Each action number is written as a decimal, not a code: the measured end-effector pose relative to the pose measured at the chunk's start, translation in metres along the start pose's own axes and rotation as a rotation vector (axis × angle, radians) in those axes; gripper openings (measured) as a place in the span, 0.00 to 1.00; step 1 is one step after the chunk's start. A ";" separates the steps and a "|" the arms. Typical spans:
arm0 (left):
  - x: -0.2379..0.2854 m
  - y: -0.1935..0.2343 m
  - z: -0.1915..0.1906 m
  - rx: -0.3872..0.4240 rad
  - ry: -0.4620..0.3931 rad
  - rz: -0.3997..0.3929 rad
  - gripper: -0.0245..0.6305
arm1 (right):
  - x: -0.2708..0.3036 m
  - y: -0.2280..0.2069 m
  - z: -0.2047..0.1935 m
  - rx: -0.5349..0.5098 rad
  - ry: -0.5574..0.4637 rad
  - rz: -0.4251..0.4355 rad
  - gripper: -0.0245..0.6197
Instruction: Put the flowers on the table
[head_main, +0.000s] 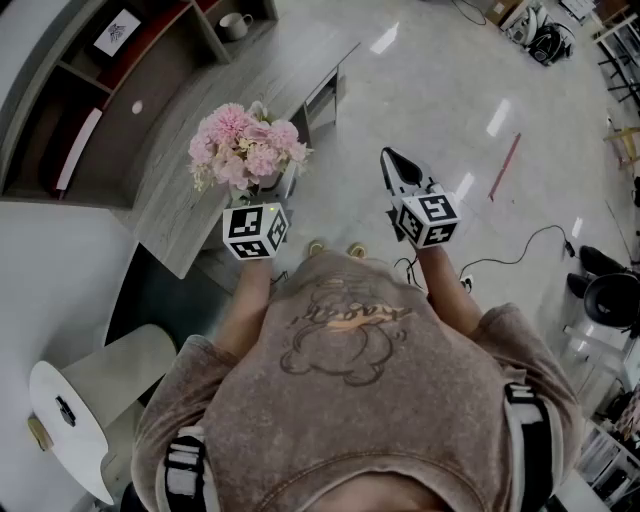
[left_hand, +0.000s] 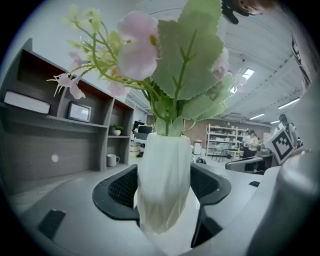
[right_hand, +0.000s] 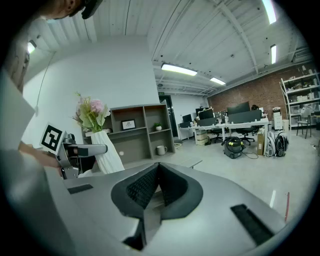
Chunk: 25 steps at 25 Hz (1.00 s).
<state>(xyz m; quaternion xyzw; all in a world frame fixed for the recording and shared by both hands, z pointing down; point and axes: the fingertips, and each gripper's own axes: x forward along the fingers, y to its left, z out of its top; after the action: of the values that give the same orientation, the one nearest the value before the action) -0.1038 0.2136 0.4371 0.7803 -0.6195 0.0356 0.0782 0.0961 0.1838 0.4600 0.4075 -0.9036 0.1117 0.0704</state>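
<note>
A bunch of pink flowers (head_main: 245, 150) with green leaves stands in a ribbed white vase (left_hand: 165, 180). My left gripper (head_main: 270, 195) is shut on the vase, its black pads (left_hand: 117, 187) pressing both sides. In the head view the bouquet hangs over the near edge of the grey wood table (head_main: 170, 215). The right gripper view shows the same vase (right_hand: 107, 157) and flowers (right_hand: 92, 112) at the left, held upright. My right gripper (head_main: 390, 160) is shut and holds nothing, out over the floor to the right of the table; its jaws (right_hand: 157, 167) meet at the tip.
Behind the table stands a grey shelf unit (head_main: 120, 90) with a white mug (head_main: 235, 25) in a compartment. A white chair (head_main: 70, 420) sits at the lower left. A cable (head_main: 520, 250) lies on the shiny floor to the right.
</note>
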 end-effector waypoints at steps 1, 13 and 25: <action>0.000 0.000 0.001 0.002 -0.001 -0.003 0.55 | 0.000 0.001 0.001 0.000 -0.002 0.001 0.03; 0.002 0.021 -0.007 0.003 -0.001 -0.083 0.55 | 0.015 0.022 -0.007 0.016 -0.014 -0.064 0.03; 0.033 0.049 0.001 0.027 -0.022 -0.130 0.55 | 0.045 0.018 -0.007 0.035 -0.026 -0.125 0.03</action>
<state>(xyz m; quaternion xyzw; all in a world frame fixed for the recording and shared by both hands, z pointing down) -0.1444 0.1712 0.4454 0.8204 -0.5676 0.0303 0.0629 0.0530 0.1651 0.4734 0.4659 -0.8750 0.1176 0.0584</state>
